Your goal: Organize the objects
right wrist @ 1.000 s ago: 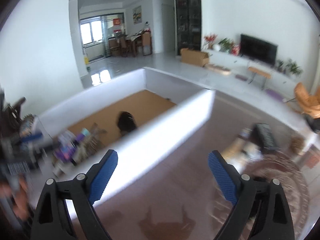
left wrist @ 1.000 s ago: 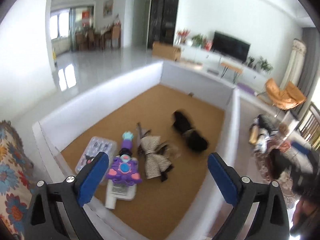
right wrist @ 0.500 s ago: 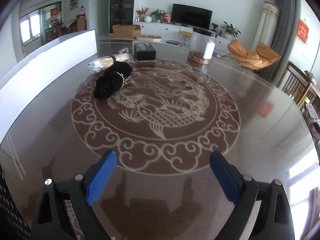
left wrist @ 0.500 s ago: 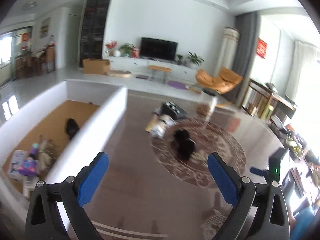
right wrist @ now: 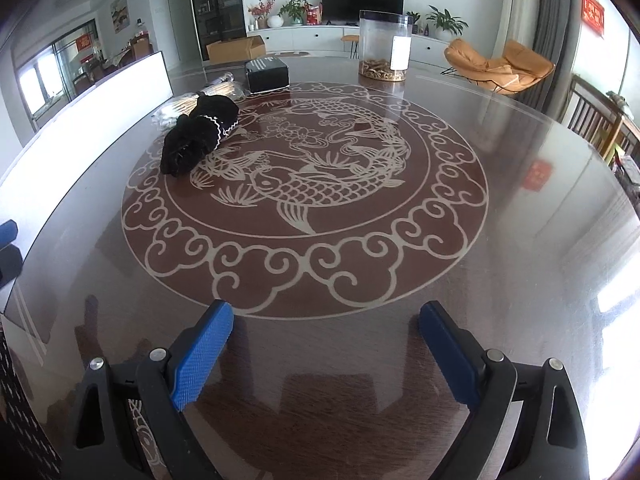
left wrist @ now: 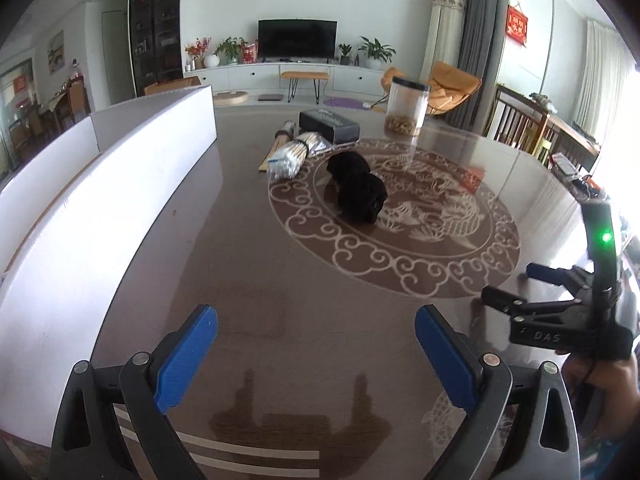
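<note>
Both grippers spread and empty above the near table (right wrist: 360, 360): left gripper (left wrist: 316, 356), right gripper (right wrist: 326, 350). Clear path ahead over bare tabletop. Still to sort, mid-table: black cloth (right wrist: 198, 136), touching the stick bundle (left wrist: 290, 156) behind it. Farther back: black box (right wrist: 267, 74), then clear jar (right wrist: 384, 46). White bin (left wrist: 100, 200) along the left edge; contents hidden here. Judged partway done at most.

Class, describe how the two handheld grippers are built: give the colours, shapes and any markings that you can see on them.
Both the left gripper and the right gripper have black, angular finger frames with triangular cut-outs and silver screws, tipped with blue ribbed pads. In the left wrist view, the right gripper's black body carries raised letters "DAS" and an upright black part with a lit green light.
</note>
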`<state>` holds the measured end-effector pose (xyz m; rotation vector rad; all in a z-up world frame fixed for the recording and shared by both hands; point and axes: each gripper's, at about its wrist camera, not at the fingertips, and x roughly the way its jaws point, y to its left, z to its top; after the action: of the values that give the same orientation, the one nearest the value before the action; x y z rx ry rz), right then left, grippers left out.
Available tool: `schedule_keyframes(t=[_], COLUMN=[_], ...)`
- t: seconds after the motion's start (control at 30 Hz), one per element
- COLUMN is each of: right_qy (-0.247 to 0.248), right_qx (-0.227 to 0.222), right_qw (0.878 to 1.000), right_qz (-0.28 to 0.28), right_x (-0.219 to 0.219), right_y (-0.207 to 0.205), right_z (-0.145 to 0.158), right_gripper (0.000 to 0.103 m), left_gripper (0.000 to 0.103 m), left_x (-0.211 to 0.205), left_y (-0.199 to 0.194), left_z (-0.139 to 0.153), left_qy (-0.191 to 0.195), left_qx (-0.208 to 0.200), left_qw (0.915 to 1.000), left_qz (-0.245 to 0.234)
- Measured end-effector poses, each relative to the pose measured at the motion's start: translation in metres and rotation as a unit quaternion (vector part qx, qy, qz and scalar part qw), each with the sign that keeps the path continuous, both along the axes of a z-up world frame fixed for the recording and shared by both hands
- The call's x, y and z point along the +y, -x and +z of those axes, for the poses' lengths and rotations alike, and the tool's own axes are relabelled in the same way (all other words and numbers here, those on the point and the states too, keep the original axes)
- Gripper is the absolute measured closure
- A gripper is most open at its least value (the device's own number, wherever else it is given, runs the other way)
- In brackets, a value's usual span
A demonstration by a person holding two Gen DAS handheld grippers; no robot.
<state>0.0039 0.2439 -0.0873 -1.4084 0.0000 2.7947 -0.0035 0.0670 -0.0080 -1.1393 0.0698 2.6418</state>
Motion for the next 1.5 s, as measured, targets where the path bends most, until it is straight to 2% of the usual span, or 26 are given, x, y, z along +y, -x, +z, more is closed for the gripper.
schedule_keyframes(t=[0.13, 0.47, 1.07, 1.5], right_qy=[-0.004, -0.004, -0.004, -0.004], right_qx=[-0.008, -0.008, -0.008, -0.008], right_qw=[1.0, 1.0, 1.0, 1.0], right_qz=[0.001, 0.0, 0.0, 0.0], right_x=[-0.003, -0.003, -0.003, -0.003], right_y=[0.003, 0.003, 0.003, 0.003], right_z=[-0.003, -0.003, -0.003, -0.004], right_gripper=[0.0, 0.0, 0.0, 0.0], left_gripper=[0.002, 0.002, 0.002, 0.0], left_x=[-0.004, -0.013, -0.015, -0.022], left_y=[0.004, 0.011, 0.017, 0.02], left_z=[-0.014, -0.028, -0.044, -0.047], left_qy=[0.013, 0.028, 0.058, 0.047], left_qx=[-0.016, -0.042, -0.078, -0.081], left_qw=[0.9997, 0.9978, 0.9935, 0.9927], left_qz=[0.011, 0.042, 0.059, 0.076])
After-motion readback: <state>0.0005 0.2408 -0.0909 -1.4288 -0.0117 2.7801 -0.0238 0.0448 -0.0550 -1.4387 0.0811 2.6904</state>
